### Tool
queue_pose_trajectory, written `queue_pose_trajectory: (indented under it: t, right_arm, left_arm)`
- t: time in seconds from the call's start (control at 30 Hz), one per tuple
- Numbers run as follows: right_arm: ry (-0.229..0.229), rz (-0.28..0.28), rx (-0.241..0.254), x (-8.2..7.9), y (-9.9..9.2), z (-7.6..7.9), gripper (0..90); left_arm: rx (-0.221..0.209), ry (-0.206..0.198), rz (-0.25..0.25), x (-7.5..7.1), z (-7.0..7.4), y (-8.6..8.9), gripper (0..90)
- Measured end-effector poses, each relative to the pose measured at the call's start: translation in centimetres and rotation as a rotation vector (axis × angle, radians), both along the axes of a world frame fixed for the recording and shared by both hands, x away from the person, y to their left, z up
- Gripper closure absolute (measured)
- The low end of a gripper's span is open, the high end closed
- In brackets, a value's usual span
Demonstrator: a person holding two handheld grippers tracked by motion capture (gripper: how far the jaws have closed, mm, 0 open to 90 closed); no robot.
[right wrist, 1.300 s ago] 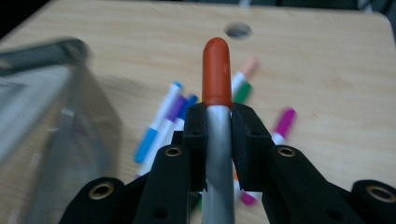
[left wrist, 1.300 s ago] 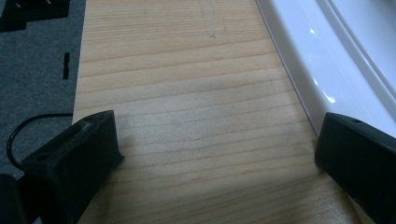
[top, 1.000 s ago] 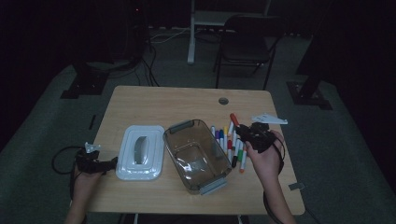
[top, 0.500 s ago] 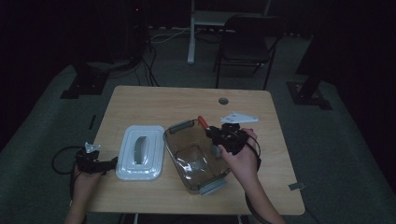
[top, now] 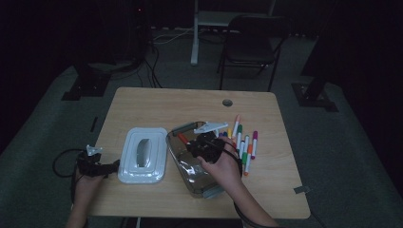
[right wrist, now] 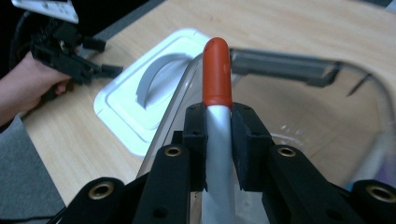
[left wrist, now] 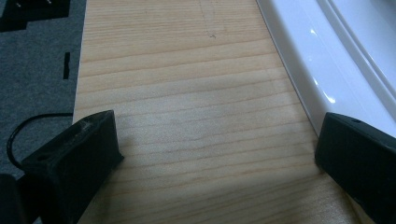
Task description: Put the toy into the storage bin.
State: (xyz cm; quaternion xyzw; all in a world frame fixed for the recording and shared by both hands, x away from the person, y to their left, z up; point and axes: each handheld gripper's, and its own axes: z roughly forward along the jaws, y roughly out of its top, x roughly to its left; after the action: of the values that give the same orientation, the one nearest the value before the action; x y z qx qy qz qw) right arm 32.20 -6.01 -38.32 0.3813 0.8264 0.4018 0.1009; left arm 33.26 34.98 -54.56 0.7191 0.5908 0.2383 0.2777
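My right gripper (right wrist: 218, 126) is shut on a white marker with a red cap (right wrist: 216, 74), holding it over the clear plastic container (top: 190, 166). From above, that right gripper (top: 190, 142) hovers at the container's far left part, with the marker's red cap (top: 183, 138) pointing left. Beside the container lies its white lid (top: 142, 154), also seen past the red cap as the white lid (right wrist: 140, 98). My left gripper (left wrist: 215, 158) rests open on the table at the lid's left edge, nothing between its jaws; from above that left gripper (top: 102, 167) sits near the table's left edge.
Several coloured markers (top: 244, 140) lie in a row to the right of the container. The wooden table (top: 190, 102) has a small round hole (top: 227, 102) near its far edge. A dark chair (top: 249, 42) stands behind the table.
My right gripper carried the red-capped marker leftward, from above the row of markers to over the container. The left hand stayed put.
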Motion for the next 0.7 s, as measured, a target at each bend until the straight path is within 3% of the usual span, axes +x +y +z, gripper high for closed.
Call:
queue_pose_trajectory:
  t: [0.4, 0.7]
  right_arm:
    - [0.152, 0.04, -0.072, 2.0, 2.7, -3.5, 77.1]
    - [0.275, 0.067, -0.131, 3.3, 3.2, -5.2, 77.0]
  left_arm:
    - [0.002, 0.0, -0.001, 0.0, 0.0, 0.0, 0.4]
    - [-0.002, -0.003, 0.002, 0.0, 0.0, 0.0, 0.4]
